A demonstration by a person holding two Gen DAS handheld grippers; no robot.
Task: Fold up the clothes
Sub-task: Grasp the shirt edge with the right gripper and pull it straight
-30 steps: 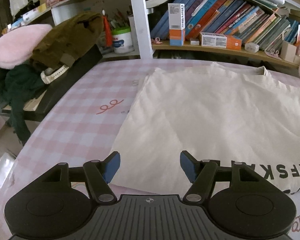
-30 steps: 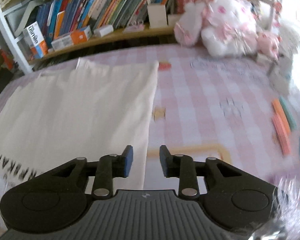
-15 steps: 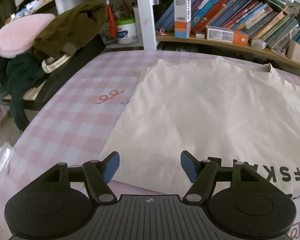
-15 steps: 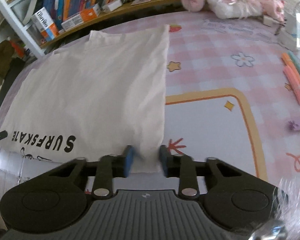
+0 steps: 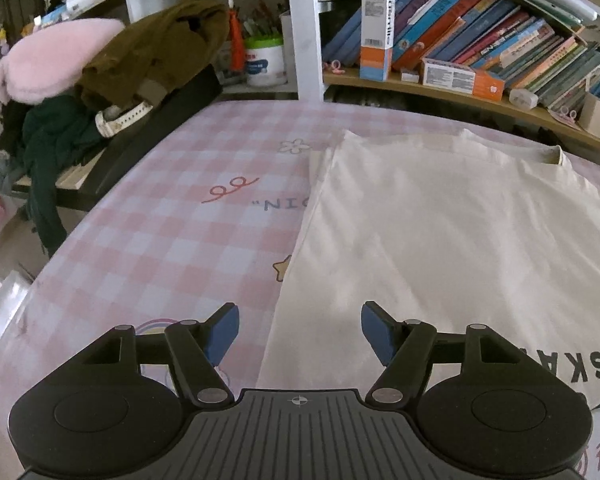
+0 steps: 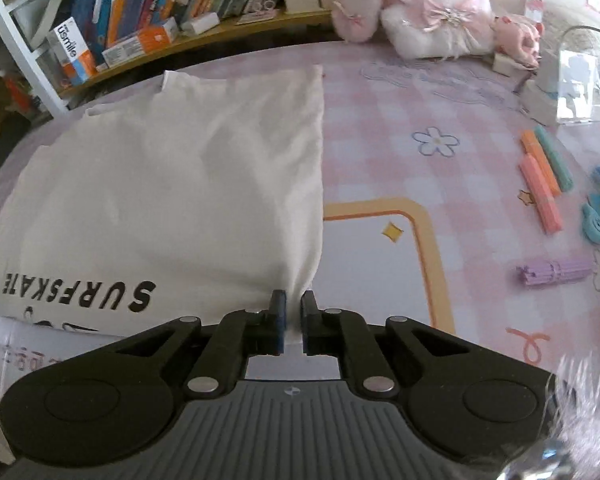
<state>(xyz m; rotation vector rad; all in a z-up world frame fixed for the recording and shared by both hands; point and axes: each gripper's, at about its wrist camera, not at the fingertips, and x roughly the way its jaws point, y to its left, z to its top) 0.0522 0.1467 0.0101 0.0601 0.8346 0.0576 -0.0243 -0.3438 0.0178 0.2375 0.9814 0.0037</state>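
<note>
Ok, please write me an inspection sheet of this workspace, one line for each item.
Surface: pink checked cloth with printed drawings.
Job's things: cream T-shirt lying flat, "SURFSKATE" print near the front.
Clutter: pastel sticks and a purple bundle to the right.
Grippers: left tool open at the shirt's near left corner; right tool shut on the near right corner.
Cables: nothing seen.
Surroundings: bookshelf, piled clothes, plush toys.

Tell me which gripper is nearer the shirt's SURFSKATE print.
Right. The right gripper pinches the shirt hem beside the SURFSKATE print; the left gripper hovers open at the opposite edge.
</note>
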